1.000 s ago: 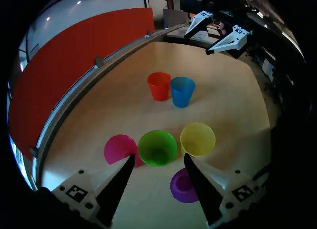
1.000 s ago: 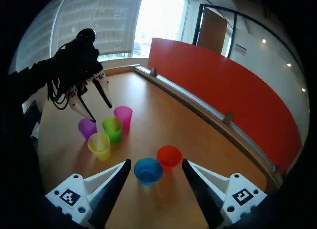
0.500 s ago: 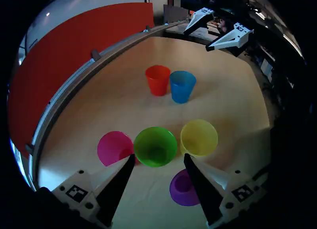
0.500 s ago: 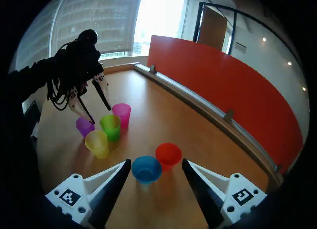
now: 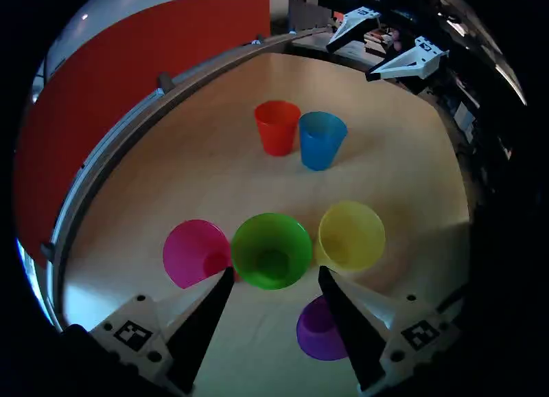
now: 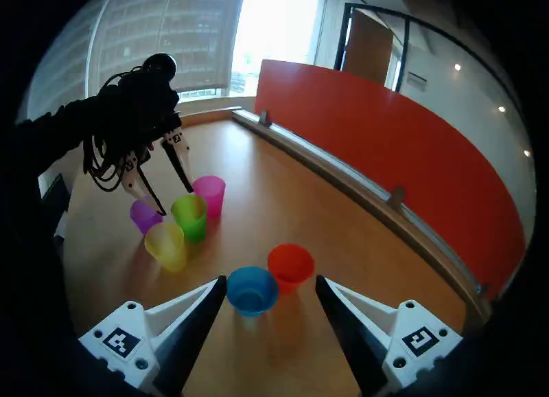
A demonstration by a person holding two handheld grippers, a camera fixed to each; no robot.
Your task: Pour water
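Left gripper (image 5: 275,270) is edging nearer green cup (image 5: 271,249), fingers wide; right gripper (image 6: 270,279) is hovering wide by blue cup (image 6: 252,291).

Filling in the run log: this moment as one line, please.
left hand-held gripper: open, aimed at green plastic cup | right hand-held gripper: open, facing blue plastic cup and orange plastic cup | no cup held | pouring not started
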